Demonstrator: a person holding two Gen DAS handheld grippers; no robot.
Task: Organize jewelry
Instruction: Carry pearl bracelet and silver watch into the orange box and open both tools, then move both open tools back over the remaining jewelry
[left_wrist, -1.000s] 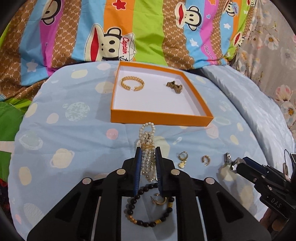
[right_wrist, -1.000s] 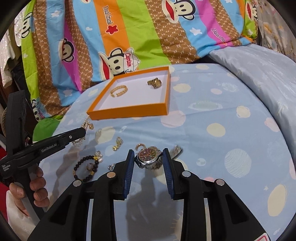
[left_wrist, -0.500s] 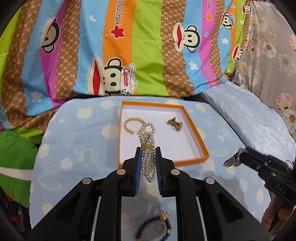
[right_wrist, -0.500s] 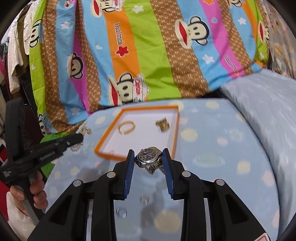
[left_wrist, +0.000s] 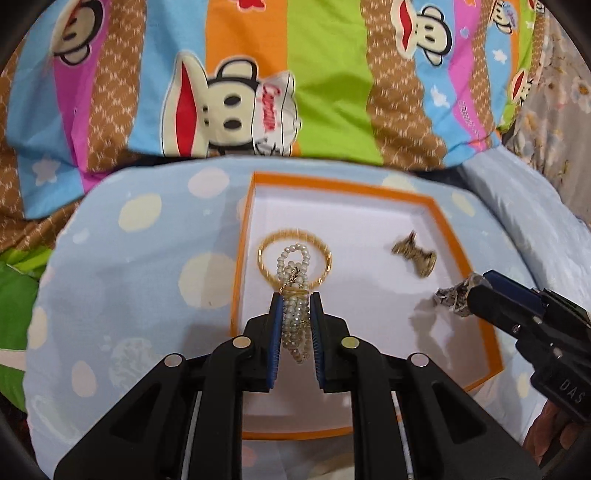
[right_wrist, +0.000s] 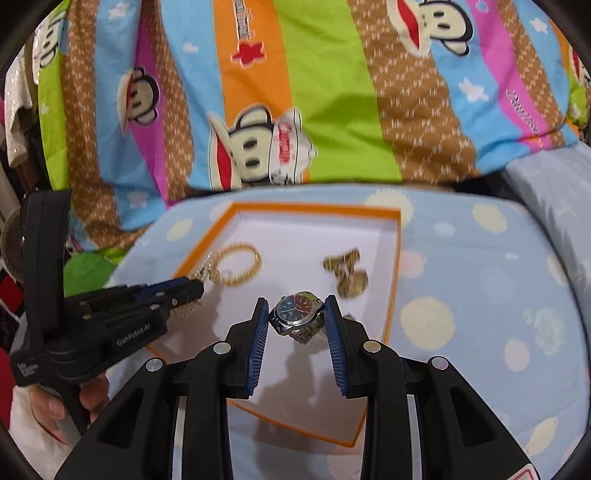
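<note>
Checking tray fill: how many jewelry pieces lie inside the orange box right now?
2: gold bangle at its left, bronze piece at its right. Pearl bracelet and watch remain gripped above it.

- The pearl bracelet (left_wrist: 294, 325) is strung of glossy off-white beads with a small gold-coloured metal piece at its top.
- The wristwatch (right_wrist: 297, 314) has a polished steel-looking case and link band, with a shiny glass face.
- The gold bangle (left_wrist: 294, 258) looks like textured yellow metal, though blur hides its finish.
- The tray (left_wrist: 458, 236) seems to be matt card, orange on the walls and smooth white inside.
- The left gripper (left_wrist: 295, 314) is matt black plastic with ribbed blue pads (left_wrist: 277, 325).
- The bedsheet (left_wrist: 147, 266) is soft pale-blue cloth, and the striped blanket (left_wrist: 325, 74) is printed cloth.
</note>
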